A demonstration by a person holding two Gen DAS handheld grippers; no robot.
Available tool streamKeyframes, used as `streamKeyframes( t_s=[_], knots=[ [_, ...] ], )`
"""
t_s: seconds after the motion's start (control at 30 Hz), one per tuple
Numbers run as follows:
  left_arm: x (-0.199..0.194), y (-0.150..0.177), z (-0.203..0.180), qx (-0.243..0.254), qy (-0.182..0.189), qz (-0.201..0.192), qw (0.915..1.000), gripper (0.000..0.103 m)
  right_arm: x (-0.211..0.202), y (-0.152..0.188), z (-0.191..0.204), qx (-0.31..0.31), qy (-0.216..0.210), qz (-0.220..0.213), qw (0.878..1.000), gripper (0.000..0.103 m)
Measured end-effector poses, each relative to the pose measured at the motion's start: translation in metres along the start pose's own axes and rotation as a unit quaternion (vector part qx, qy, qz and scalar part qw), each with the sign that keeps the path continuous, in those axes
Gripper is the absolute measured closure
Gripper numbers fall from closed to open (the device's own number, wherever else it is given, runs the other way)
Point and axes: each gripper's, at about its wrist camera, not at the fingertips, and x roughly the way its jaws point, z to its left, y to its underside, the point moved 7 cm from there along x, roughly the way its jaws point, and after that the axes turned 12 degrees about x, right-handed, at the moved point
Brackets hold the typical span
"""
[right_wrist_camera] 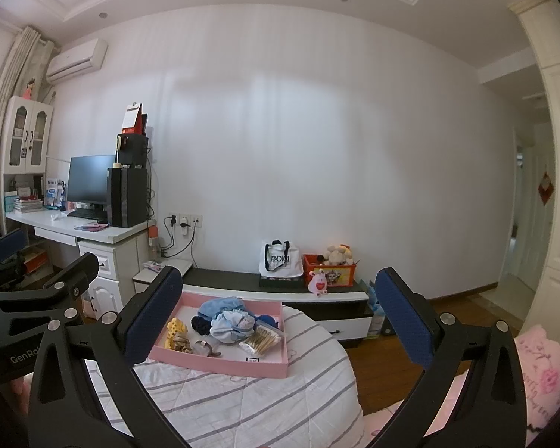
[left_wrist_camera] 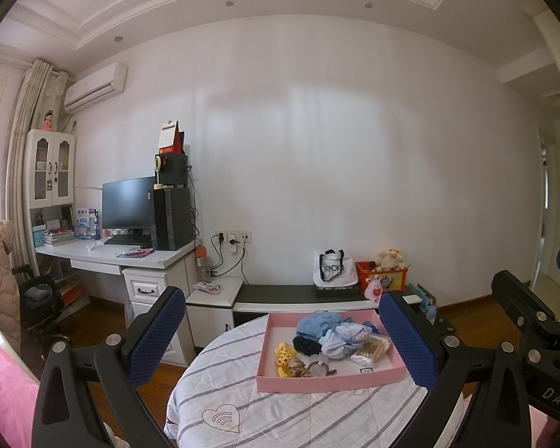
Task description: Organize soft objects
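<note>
Both the left gripper [left_wrist_camera: 280, 332] and right gripper [right_wrist_camera: 276, 313] are held released; the blue cloth [left_wrist_camera: 317, 324], at twelve o'clock in the pink tray [left_wrist_camera: 388, 376], is judged light and limp, best pinched at a raised fold.

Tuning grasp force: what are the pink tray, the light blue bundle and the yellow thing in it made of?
Pink tray: looks like matte cardboard, going by its thin straight walls and crisp corners.
Light blue bundle: soft cloth, crumpled and bunched into folds.
Yellow thing: lumpy, matte, perhaps foam or plush; too small to tell.
</note>
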Motion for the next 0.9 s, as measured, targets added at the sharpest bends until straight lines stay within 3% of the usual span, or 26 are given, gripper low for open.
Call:
streamKeyframes(
  t_s=[0.9],
  knots=[
    [-0.0003,-0.0011,-0.0022,-0.005,-0.004,0.004,1.0,0.0,-0.0008,0.0,0.0023,-0.004,0.001,0.0,1.0,0.0]
  ],
)
